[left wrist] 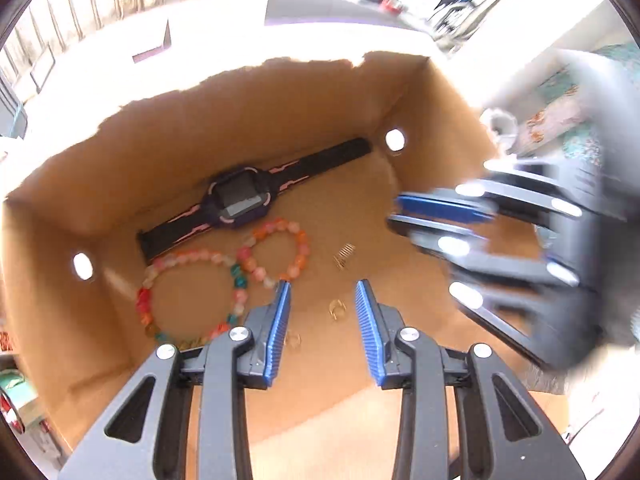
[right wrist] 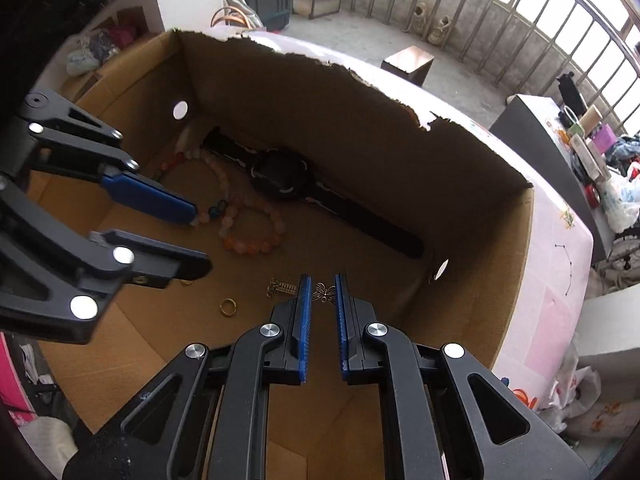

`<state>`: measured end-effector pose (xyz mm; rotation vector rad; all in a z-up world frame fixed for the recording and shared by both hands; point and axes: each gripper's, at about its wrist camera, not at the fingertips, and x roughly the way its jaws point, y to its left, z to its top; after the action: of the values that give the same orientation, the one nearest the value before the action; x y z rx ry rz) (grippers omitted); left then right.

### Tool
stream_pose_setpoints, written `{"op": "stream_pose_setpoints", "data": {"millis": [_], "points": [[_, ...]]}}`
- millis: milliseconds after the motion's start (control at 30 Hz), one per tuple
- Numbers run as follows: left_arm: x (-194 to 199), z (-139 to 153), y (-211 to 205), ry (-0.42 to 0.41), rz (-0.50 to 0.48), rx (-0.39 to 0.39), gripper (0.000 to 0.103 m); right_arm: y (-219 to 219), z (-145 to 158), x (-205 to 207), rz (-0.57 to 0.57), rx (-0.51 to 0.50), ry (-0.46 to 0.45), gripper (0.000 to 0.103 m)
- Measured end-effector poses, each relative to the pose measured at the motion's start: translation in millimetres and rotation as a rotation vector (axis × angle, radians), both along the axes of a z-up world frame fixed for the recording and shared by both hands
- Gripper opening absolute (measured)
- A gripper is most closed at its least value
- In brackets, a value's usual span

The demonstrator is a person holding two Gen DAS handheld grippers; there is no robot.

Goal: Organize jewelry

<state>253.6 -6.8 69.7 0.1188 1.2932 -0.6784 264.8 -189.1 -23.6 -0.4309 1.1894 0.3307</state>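
A cardboard box [left wrist: 280, 112] [right wrist: 500, 264] holds a black watch [left wrist: 236, 200] [right wrist: 280, 176], a large bead bracelet [left wrist: 192, 300] [right wrist: 200, 164], a smaller orange one [left wrist: 276, 252] [right wrist: 256, 232], a gold coil piece [left wrist: 345, 256] [right wrist: 282, 288] and gold rings [left wrist: 337, 309] [right wrist: 228, 306]. My left gripper [left wrist: 323, 286] [right wrist: 200, 240] points down into the box and is open. One ring lies on the floor beyond its tips. My right gripper [right wrist: 322, 279] [left wrist: 394, 210] is shut on a small metal butterfly charm [right wrist: 325, 294] just above the box floor. It is blurred in the left wrist view.
The box has a torn far rim and round holes [left wrist: 394, 139] [right wrist: 180, 109] in its side walls. It stands on a pink cloth [right wrist: 560, 272]. A grey table with clutter [right wrist: 580, 136] and a balcony railing [right wrist: 520, 12] lie beyond.
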Motion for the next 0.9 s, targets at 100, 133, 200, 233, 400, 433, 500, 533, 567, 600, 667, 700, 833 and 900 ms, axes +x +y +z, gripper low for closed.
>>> {"op": "stream_pose_setpoints", "data": {"millis": [100, 133, 200, 233, 400, 433, 500, 533, 567, 600, 667, 700, 833, 900], "points": [[-22, 20, 20, -0.061, 0.004, -0.048, 0.035, 12, -14, 0, 0.036, -0.086, 0.065, 0.01], [-25, 26, 24, -0.072, 0.008, -0.06, 0.037, 14, -17, -1, 0.04, -0.116, 0.073, 0.01], [-40, 30, 34, -0.082, 0.01, -0.078, 0.038, 15, -20, -4, 0.056, -0.123, 0.099, 0.015], [-46, 30, 37, -0.084, 0.012, -0.083, 0.038, 15, -22, -3, 0.059, -0.127, 0.115, 0.016], [-84, 47, 50, -0.113, 0.014, -0.122, 0.038, 8, -1, -9, 0.016, -0.069, 0.029, 0.022], [-97, 52, 56, -0.135, 0.006, -0.135, 0.038, 4, 15, -17, 0.003, -0.028, -0.022, 0.022], [-118, 57, 57, -0.18, -0.029, -0.167, 0.038, -10, 51, -42, -0.016, 0.079, -0.14, 0.022], [-130, 58, 56, -0.197, -0.047, -0.191, 0.038, -18, 69, -57, -0.022, 0.132, -0.196, 0.025], [-143, 57, 55, -0.211, -0.07, -0.211, 0.038, -27, 84, -76, -0.034, 0.186, -0.249, 0.028], [-156, 54, 53, -0.229, -0.094, -0.224, 0.039, -39, 95, -94, -0.051, 0.236, -0.299, 0.028], [-177, 40, 44, -0.261, -0.141, -0.215, 0.039, -62, 108, -132, -0.104, 0.315, -0.394, 0.028], [-184, 29, 38, -0.281, -0.148, -0.197, 0.039, -71, 110, -154, -0.137, 0.349, -0.434, 0.029], [-190, -20, 7, -0.321, -0.163, -0.166, 0.039, -91, 93, -213, -0.195, 0.367, -0.503, 0.032], [-186, -40, -6, -0.341, -0.153, -0.158, 0.039, -101, 74, -227, -0.234, 0.348, -0.514, 0.032]]}}
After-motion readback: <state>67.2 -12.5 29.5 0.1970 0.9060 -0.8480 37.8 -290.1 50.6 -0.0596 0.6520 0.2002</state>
